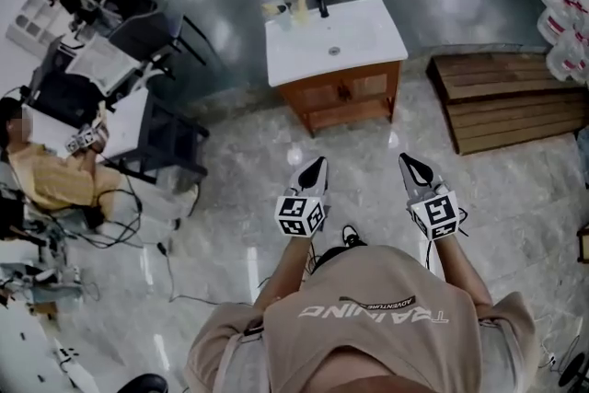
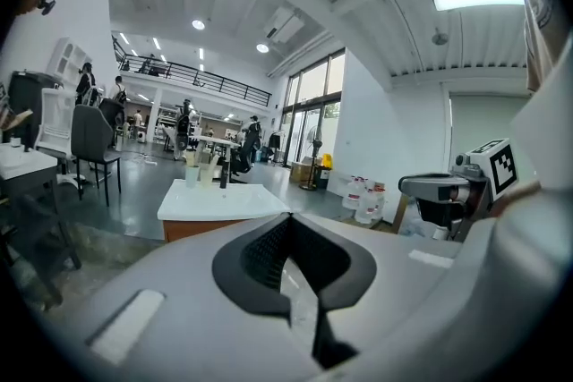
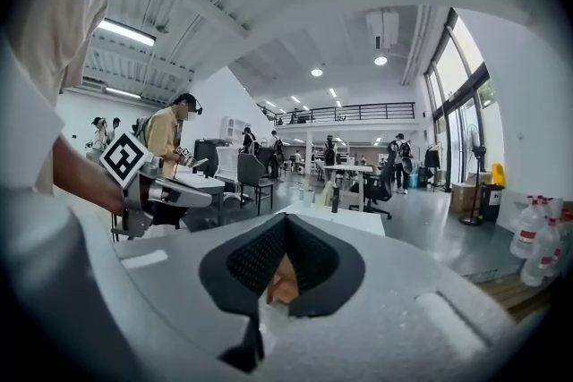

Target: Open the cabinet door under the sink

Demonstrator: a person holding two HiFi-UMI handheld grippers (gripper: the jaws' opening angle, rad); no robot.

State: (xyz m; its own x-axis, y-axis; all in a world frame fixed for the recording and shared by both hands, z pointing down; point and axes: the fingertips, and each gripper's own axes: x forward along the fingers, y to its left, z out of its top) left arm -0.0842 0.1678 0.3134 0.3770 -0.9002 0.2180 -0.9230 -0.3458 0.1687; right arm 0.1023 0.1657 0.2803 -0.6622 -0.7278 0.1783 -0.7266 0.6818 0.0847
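Pale marbled floor runs across a big open workshop, and the sink cabinet point(image 1: 342, 95) stands alone on it, well apart from the person and straight ahead of both grippers. Its two wooden doors point(image 1: 317, 97) sit side by side under the white worktop point(image 1: 377, 46), with a small knob on each near the seam where they meet and an open shelf below.

A door like this is probably a light, stiff panel on side hinges, so it should swing out with a gentle pull and no lift. The knobs point(image 1: 343, 92) look like the only place to take hold. They are small, rounded and likely slick, so a pinch right behind the head seems safer than one at its tip.

The left gripper point(image 1: 317, 166) has its jaws together with nothing between them. The right gripper point(image 1: 408, 163) is also closed and empty, with only the cabinet's wood showing through the gap behind the tips. Either would have to open before it could take a knob.

The basin point(image 1: 334, 51) looks dry and bare. A pale bottle point(image 1: 299, 6) and a couple of cups stand at its back corner, and white jugs point(image 1: 563, 23) are grouped off to the right. I cannot tell what any of them hold.
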